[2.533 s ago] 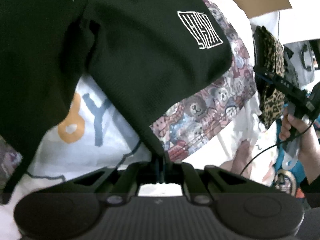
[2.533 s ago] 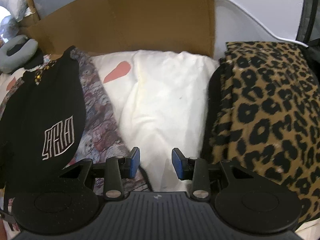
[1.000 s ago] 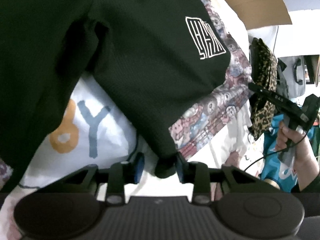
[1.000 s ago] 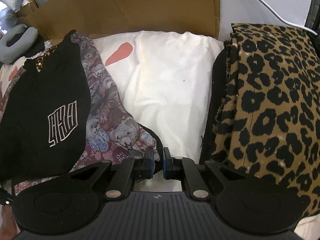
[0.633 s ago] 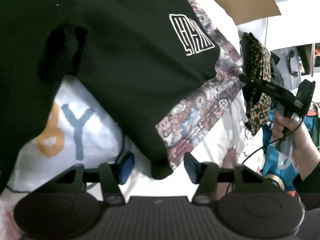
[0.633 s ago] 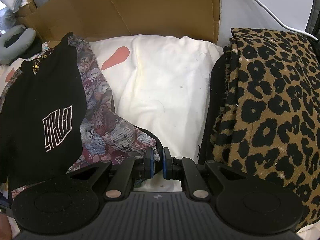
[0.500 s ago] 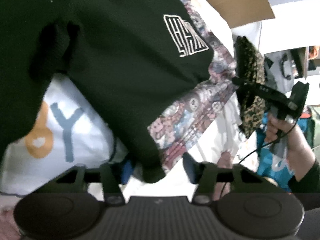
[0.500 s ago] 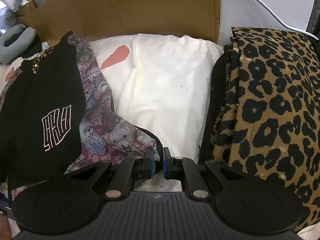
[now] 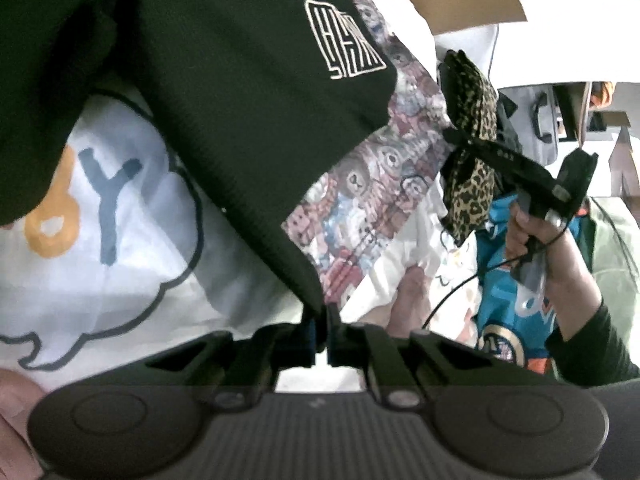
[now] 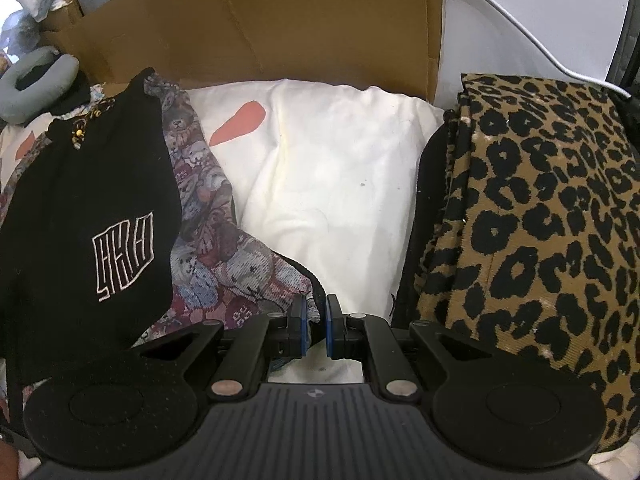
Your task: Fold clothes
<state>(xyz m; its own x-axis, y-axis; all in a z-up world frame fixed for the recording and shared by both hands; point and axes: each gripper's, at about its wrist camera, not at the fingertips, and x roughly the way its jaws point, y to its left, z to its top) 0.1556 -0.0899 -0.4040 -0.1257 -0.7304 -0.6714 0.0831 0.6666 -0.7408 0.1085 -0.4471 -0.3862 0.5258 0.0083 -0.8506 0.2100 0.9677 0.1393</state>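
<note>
A black garment [image 9: 240, 100] with a white line logo hangs across the left wrist view. My left gripper [image 9: 320, 328] is closing tight on its lowest corner, with the pads pressed on the cloth. The same black garment [image 10: 88, 200] lies at the left of the right wrist view, on top of a bear-print fabric [image 10: 224, 256]. My right gripper [image 10: 316, 320] is shut on the dark-trimmed edge of that bear-print fabric. The left view shows the bear-print fabric [image 9: 372, 184] stretching towards the right gripper [image 9: 450, 134], which a hand [image 9: 540, 248] holds.
A leopard-print garment [image 10: 540, 220] lies folded at the right. A white pillow [image 10: 332, 168] sits between it and the bear print. A cardboard sheet [image 10: 280, 20] stands behind, with a grey neck pillow [image 10: 36, 80] far left. White cloth with printed letters [image 9: 120, 220] lies under the black garment.
My left jaws let go of the black corner, opened around it, then shut on it again. My right jaws closed on the bear-print edge earlier and have held it since.
</note>
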